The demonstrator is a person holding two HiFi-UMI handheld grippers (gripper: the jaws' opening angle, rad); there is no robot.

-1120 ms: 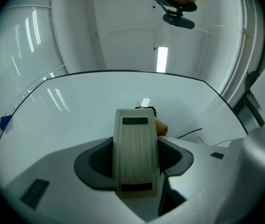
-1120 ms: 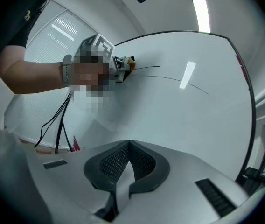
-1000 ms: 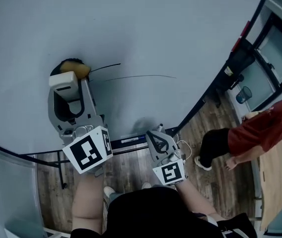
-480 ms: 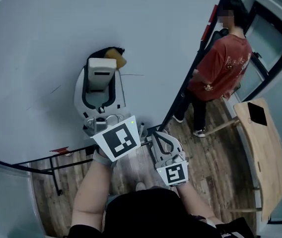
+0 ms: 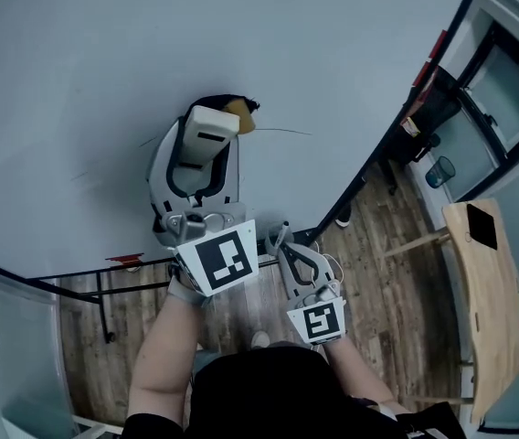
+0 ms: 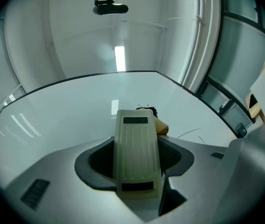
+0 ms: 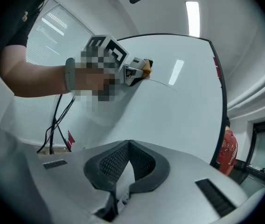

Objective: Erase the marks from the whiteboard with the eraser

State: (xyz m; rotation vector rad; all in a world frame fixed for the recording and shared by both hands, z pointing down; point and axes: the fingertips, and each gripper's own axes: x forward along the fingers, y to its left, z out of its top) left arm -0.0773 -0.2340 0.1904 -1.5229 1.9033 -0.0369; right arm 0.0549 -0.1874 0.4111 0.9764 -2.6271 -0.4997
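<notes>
The whiteboard (image 5: 95,71) fills the upper left of the head view. My left gripper (image 5: 206,149) is shut on the eraser (image 5: 212,122), a cream block with a tan pad and black felt, and presses it against the board. A thin black line (image 5: 282,132) runs right from the eraser. In the left gripper view the eraser (image 6: 135,153) sits between the dark jaws, with marks (image 6: 188,133) to its right. My right gripper (image 5: 282,236) hangs shut and empty below the board's bottom edge. The right gripper view shows its shut jaws (image 7: 129,146), the left gripper (image 7: 135,70) and the line (image 7: 163,84).
The board's black frame (image 5: 369,176) runs diagonally at the right. A wooden table (image 5: 488,291) with a phone (image 5: 481,226) stands at the far right. A small red item (image 5: 124,260) lies on the bottom ledge. A person in a red shirt (image 7: 226,153) stands beyond the board's edge.
My left gripper has swept the eraser rightward along the marks; the long lines seen a second ago are mostly gone. The person in red has left the head view.
</notes>
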